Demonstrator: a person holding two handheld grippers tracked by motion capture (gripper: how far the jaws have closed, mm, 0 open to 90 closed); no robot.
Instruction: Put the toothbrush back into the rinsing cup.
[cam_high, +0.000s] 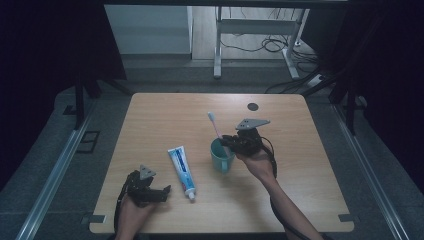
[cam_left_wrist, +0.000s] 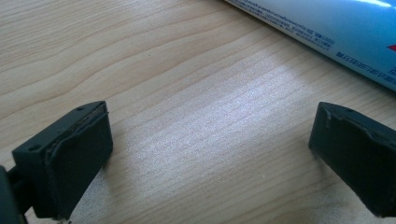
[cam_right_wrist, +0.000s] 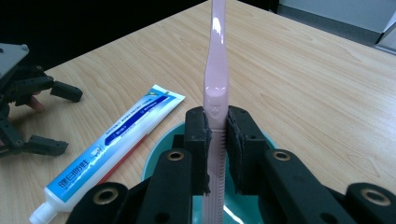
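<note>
My right gripper (cam_high: 231, 142) (cam_right_wrist: 217, 140) is shut on a pink toothbrush (cam_high: 216, 127) (cam_right_wrist: 217, 70), clamping its handle between the pads. The brush stands over the teal cup (cam_high: 222, 156) (cam_right_wrist: 163, 149), with its handle end down inside the cup and the head pointing up and away. A blue and white toothpaste tube (cam_high: 182, 171) (cam_right_wrist: 116, 140) (cam_left_wrist: 327, 32) lies flat left of the cup, cap toward the front edge. My left gripper (cam_high: 162, 192) (cam_left_wrist: 210, 149) rests open on the wood near the front left, close beside the tube, nothing between its fingers.
The wooden table (cam_high: 165, 115) has a small dark round mark (cam_high: 253, 106) at its back right. Behind the table stand a white desk frame (cam_high: 255, 30) and cables on the floor.
</note>
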